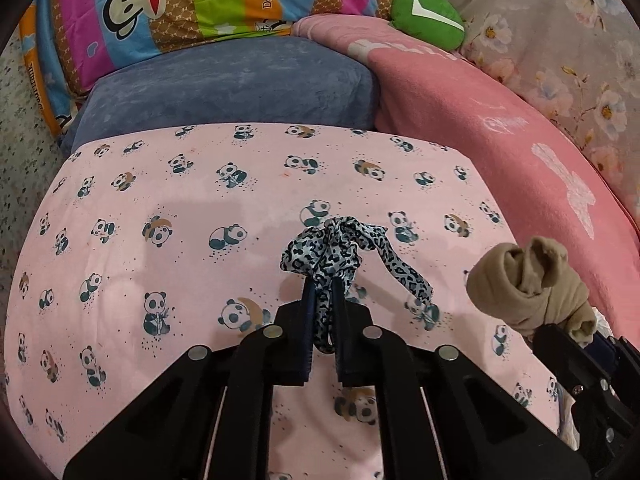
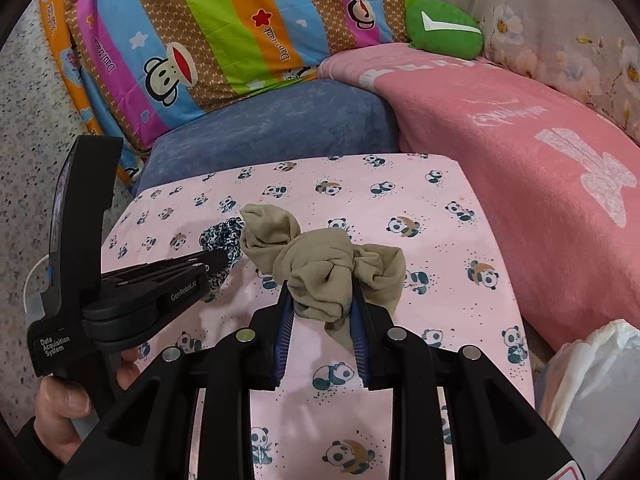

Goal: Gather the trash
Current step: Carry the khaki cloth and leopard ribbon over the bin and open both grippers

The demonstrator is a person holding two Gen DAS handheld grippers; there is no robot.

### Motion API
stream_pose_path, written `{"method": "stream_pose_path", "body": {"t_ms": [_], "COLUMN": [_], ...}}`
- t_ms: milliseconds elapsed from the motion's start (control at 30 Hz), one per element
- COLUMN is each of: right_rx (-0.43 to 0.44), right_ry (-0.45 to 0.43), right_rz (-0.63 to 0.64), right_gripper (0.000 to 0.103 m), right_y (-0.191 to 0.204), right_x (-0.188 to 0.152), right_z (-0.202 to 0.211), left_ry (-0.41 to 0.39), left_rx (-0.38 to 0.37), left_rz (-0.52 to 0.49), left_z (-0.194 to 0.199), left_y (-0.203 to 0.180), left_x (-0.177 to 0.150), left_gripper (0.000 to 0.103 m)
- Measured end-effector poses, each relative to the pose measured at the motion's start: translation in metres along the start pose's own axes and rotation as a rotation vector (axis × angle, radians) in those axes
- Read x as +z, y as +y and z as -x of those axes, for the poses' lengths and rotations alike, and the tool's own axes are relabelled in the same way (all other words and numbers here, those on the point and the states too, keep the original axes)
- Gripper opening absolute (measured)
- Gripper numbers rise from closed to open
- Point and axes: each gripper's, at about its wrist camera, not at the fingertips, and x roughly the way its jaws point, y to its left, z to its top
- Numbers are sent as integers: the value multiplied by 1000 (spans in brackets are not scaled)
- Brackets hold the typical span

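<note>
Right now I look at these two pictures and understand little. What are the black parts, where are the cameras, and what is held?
There is no robot. A person holds a black two-finger claw in each hand, with a camera on each looking forward along its fingers. The left claw is shut on a leopard-print cloth strip. The right claw is shut on a knotted beige stocking. Below lies a pink panda-print sheet. The right view also shows the person's hand and a white bag.

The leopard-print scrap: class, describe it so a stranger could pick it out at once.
Start at the pink panda-print cloth in front of the blue cushion. Above its middle, the left tongs pinch a crumpled leopard-print scrap. Its black-spotted grey-blue pattern sets it apart from the plain beige bundle in the right tongs beside it.
</note>
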Motion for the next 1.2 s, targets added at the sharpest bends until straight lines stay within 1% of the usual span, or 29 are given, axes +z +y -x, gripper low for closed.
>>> {"method": "stream_pose_path", "body": {"t_ms": [333, 567, 667, 867, 967, 1200], "right_rx": [-39, -87, -112, -151, -182, -258], "right_ry": [-68, -111, -130, -145, -150, -153], "right_rz": [-52, -109, -140, -182, -218, -235], "right_gripper": [26, 26, 26, 27, 27, 27], "right_y": [-32, -70, -93, -129, -157, -191], "right_x": [-7, -18, -27, -41, -52, -75], "right_z": [62, 106, 127, 153, 169, 190], "left_ry": [-45, -56, -53, -38, -25, 4], "left_rx": [-56, -107, -127, -171, -196, -234], "left_rz": [-79, -145, -168, -229, -262, -329], "left_z": [44, 65, 70, 75, 76, 76], "left_y": [-63, -119, -141, -188, -210, -254], "left_x": [-15, -31, -39, -59, -70, -92], "left_gripper": [8, 8, 8, 8, 8, 8]}}
